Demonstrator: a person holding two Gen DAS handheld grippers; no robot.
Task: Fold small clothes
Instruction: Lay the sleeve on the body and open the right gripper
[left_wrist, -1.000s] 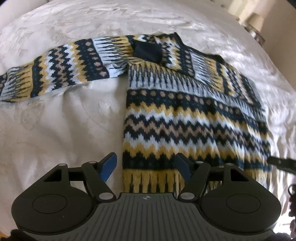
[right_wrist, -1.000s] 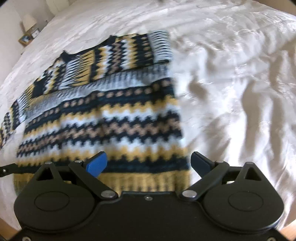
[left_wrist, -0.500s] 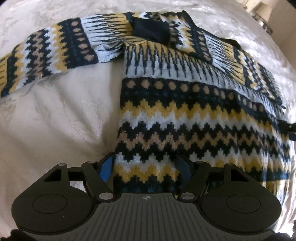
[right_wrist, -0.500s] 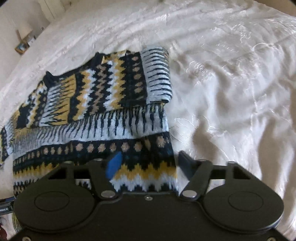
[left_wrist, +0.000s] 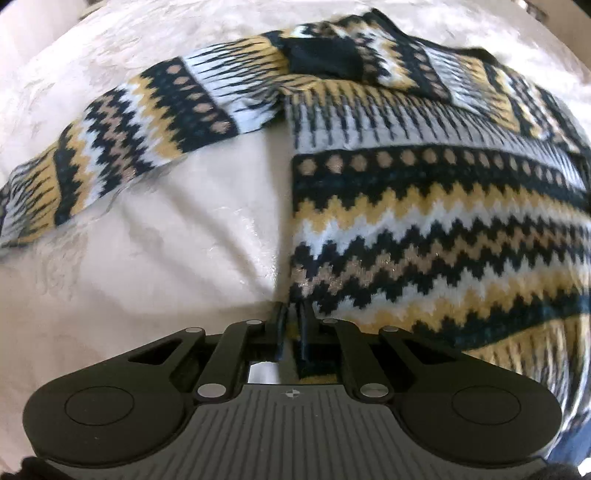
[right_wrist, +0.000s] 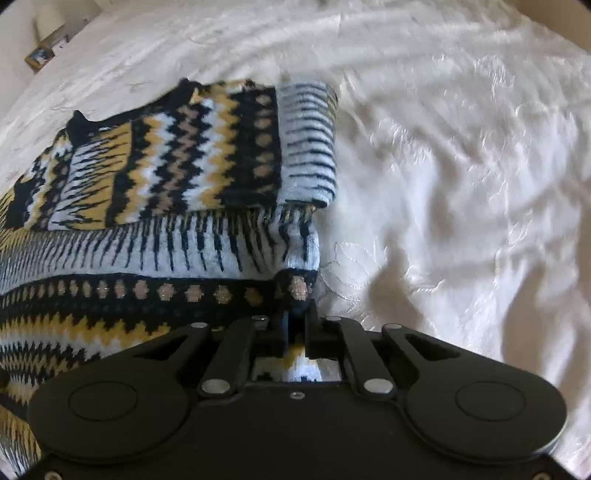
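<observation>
A knitted sweater with navy, yellow, white and tan zigzag bands lies flat on a white bedspread. Its left sleeve stretches out to the left. The right sleeve is folded across the chest. My left gripper is shut on the sweater's left side edge, about mid-body. My right gripper is shut on the sweater's right side edge, just below the armpit. The hem is hidden behind the gripper bodies.
The white embroidered bedspread extends wide to the right of the sweater, with soft wrinkles. A small framed object stands beyond the bed at the far left corner.
Both grippers moved forward from the hem up along the sweater's sides and closed on its side edges. They were open one second ago.
</observation>
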